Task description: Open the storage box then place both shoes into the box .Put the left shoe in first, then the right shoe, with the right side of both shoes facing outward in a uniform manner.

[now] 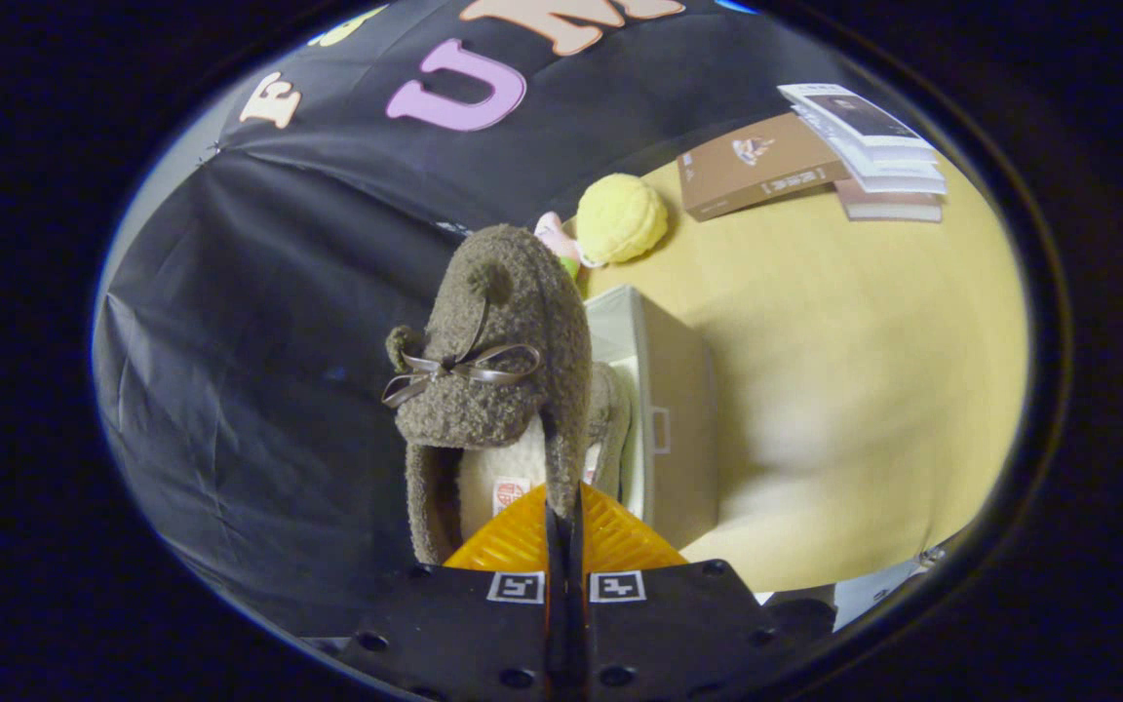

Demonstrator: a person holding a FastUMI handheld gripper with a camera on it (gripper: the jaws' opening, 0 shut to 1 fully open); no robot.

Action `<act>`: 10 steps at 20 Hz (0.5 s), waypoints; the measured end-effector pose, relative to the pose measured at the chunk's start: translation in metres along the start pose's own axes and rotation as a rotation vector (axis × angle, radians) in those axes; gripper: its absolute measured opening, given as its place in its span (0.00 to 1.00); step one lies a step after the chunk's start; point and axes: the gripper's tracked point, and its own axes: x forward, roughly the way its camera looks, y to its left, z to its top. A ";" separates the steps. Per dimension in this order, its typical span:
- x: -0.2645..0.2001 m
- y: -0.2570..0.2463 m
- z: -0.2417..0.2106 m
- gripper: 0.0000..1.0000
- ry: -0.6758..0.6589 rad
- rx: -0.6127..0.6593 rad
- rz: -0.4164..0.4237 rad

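- The fuzzy brown slipper (498, 361) with a ribbon bow hangs from the claw (564, 526), its collar edge pinched between the clenched fingers
- Just behind it, the open storage box (678, 409) holds another slipper (610, 419)
- Beyond on the counter (864, 370): yellow plush ball (620, 218), books (815, 156)

A yellow plush ball (620, 218) is seen on the yellow table (844, 370), with a small pink toy (556, 237) touching it. Well apart from them, a brown book (752, 164) is laid beside a stack of books (871, 146).
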 end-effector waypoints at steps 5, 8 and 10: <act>0.050 -0.014 -0.016 0.04 0.024 -0.024 -0.178; 0.067 -0.030 -0.020 0.04 0.023 -0.036 -0.295; 0.076 -0.041 -0.023 0.04 0.022 -0.034 -0.370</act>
